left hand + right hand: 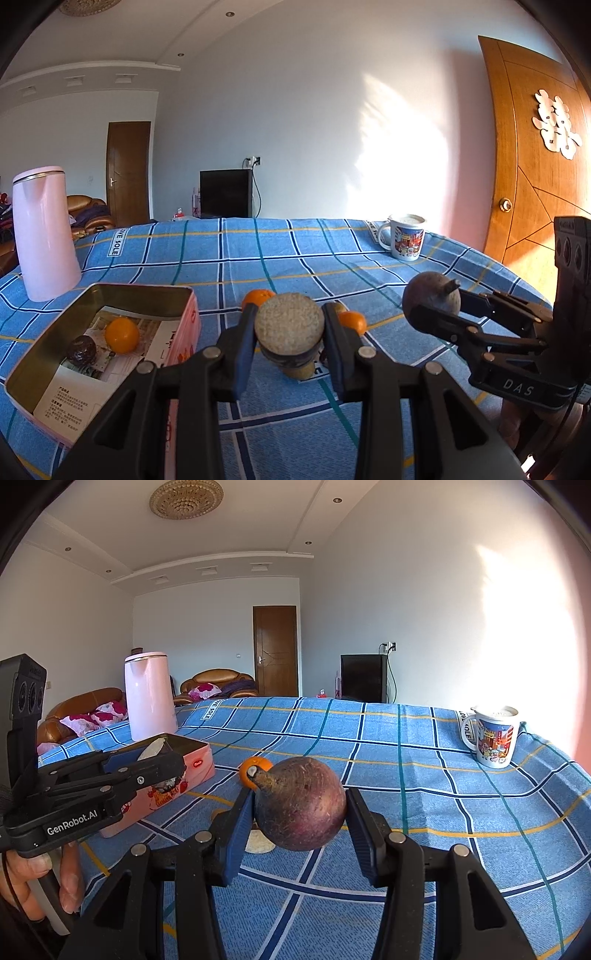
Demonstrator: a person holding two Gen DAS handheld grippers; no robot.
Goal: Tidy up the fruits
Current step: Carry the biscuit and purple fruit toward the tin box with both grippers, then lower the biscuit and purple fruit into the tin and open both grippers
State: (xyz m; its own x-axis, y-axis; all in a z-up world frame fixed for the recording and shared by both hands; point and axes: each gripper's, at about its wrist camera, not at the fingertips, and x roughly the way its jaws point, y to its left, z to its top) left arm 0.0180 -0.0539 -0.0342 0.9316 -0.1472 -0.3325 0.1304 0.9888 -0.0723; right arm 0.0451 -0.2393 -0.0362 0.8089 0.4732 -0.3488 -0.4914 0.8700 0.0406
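My left gripper (290,325) is shut on a pale tan round fruit (290,321), held above the blue checked tablecloth just right of the pink tin box (184,321). The box holds an orange (122,335) and a dark purple fruit (81,350). My right gripper (299,805) is shut on a purple stemmed fruit (301,805), held above the cloth; it also shows in the left wrist view (432,302). Loose oranges (352,320) (258,297) and a brownish fruit (299,371) lie on the cloth beneath my left gripper.
A pink kettle (44,229) stands at the far left behind the box. A printed white mug (406,236) stands at the far right near the table edge. A wooden door (535,166) is beyond the right side.
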